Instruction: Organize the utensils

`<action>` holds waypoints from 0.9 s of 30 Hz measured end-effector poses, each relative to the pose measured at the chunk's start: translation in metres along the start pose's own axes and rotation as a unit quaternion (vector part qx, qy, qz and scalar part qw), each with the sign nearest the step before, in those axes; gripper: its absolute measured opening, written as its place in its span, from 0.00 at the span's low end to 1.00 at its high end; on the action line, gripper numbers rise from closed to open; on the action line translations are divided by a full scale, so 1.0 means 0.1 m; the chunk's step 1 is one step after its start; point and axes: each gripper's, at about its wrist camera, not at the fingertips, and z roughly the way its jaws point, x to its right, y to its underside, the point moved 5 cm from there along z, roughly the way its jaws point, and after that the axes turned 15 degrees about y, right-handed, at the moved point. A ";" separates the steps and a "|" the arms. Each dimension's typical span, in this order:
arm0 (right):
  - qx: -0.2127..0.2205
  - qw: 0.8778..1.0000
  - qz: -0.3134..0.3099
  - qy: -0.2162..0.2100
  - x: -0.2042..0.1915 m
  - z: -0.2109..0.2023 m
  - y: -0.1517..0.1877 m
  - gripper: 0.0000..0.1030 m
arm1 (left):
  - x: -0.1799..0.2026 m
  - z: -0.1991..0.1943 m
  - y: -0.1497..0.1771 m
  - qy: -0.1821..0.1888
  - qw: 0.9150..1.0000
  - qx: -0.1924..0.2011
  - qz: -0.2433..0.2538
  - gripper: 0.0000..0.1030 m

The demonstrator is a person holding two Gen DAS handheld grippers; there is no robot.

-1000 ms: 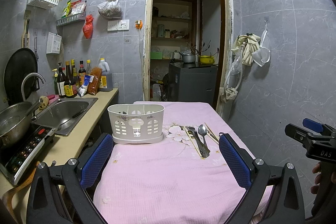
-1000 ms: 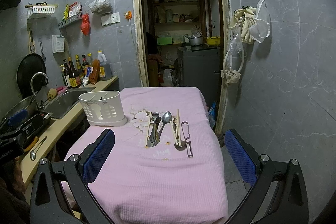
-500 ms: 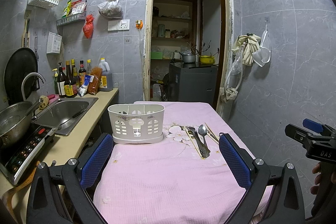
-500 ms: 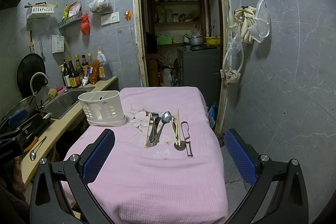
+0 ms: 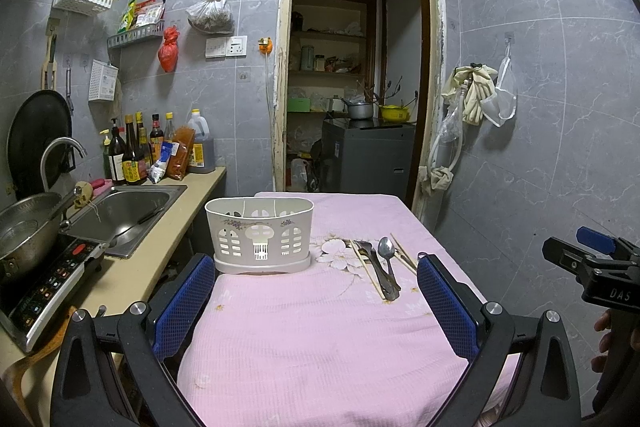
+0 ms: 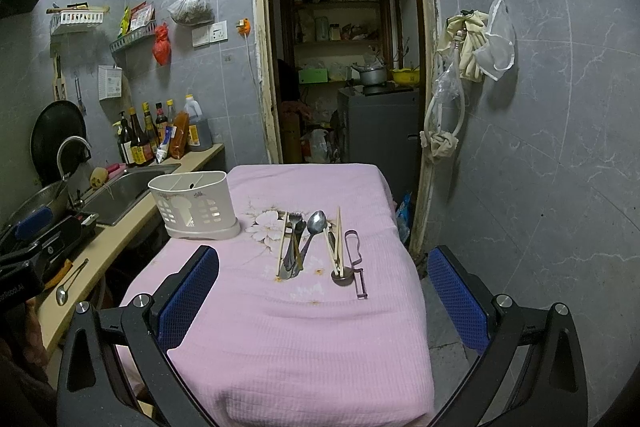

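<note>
Pink waffle-textured cloth [image 6: 304,339] covers our counter; right of the perforated white plastic caddy [image 6: 195,206] lie metal cutlery [image 6: 296,243] and wooden chopsticks [image 6: 337,242], overlapping indistinctly. Both our left tool [image 5: 316,303] and right tool [image 6: 324,299] gape, holding nothing.

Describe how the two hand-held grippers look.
Both alike: black frames with silver bolts and blue mesh-textured finger pads. That goes for the left hand-held gripper and the right hand-held gripper. The right one's body shows white "DAS" lettering in the left view.

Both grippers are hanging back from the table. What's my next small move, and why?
Probably bring the right gripper forward and down toward the spoon. Its jaws are open and empty, the utensils all lie loose on the cloth, and the white holder looks empty.
</note>
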 end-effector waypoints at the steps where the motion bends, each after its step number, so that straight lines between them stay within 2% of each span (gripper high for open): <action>1: -0.001 1.000 0.000 0.000 0.00 0.01 0.00 0.99 | 0.00 0.00 0.00 0.000 1.000 0.000 0.000 0.99; 7: -0.001 1.000 0.004 0.004 -0.02 -0.07 0.00 0.99 | 0.01 0.01 0.01 -0.001 1.000 -0.001 -0.001 0.99; 8: -0.001 1.000 0.004 0.005 -0.04 0.06 0.07 0.99 | 0.01 0.01 0.01 -0.001 1.000 -0.001 -0.001 0.99; 12: 0.002 1.000 0.012 0.016 -0.04 0.15 0.06 0.99 | 0.00 0.03 0.02 -0.001 1.000 -0.002 0.000 0.99; 16: 0.013 0.999 0.018 0.028 -0.03 0.14 -0.04 0.99 | -0.12 0.17 0.05 0.006 1.000 0.008 0.000 0.99; 27: 0.046 0.997 0.033 0.060 -0.15 0.10 -0.31 0.99 | -0.28 0.37 -0.21 0.043 0.998 0.038 0.016 0.99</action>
